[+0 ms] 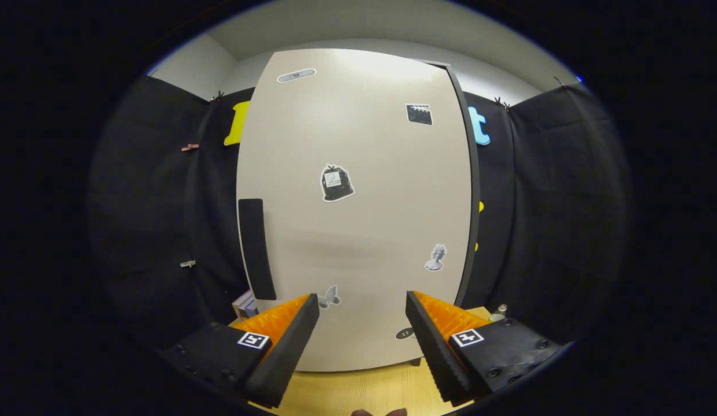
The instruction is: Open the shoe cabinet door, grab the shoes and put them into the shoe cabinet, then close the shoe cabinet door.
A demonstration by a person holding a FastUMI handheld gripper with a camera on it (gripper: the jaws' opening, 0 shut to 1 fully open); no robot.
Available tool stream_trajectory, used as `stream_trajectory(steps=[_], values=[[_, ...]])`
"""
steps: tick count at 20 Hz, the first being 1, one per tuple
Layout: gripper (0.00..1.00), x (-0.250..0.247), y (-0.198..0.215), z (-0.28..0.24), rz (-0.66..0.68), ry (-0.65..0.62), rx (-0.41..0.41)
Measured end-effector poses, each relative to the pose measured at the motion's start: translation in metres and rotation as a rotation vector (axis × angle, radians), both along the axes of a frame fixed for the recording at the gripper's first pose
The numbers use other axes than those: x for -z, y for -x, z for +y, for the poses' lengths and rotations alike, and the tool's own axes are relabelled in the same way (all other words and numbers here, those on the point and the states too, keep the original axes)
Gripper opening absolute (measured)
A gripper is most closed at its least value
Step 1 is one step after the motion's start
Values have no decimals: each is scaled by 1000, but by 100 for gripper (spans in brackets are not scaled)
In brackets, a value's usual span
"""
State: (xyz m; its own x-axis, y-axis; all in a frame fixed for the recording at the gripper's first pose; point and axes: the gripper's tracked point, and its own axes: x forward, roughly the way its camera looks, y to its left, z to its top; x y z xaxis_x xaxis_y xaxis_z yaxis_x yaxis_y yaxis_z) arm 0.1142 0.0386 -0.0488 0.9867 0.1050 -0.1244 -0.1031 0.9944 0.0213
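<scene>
The shoe cabinet door (pixel 358 208) is sitting shut. The gripper (pixel 363 323) is staying wide open, holding nothing, facing it. Start or end? Can't tell.

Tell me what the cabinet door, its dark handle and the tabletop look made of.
Cabinet door: likely laminated board, smooth matte off-white with a soft sheen up top, stickers lying flat. Handle: matte black strip, plastic or painted metal, unclear which. Tabletop: pale wood-look surface, possibly veneer. The claw hangs open before the door.
</scene>
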Motion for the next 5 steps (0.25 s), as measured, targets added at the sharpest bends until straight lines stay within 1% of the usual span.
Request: stream_trajectory(steps=[5], values=[[98,3,4,1,5,-16,4]])
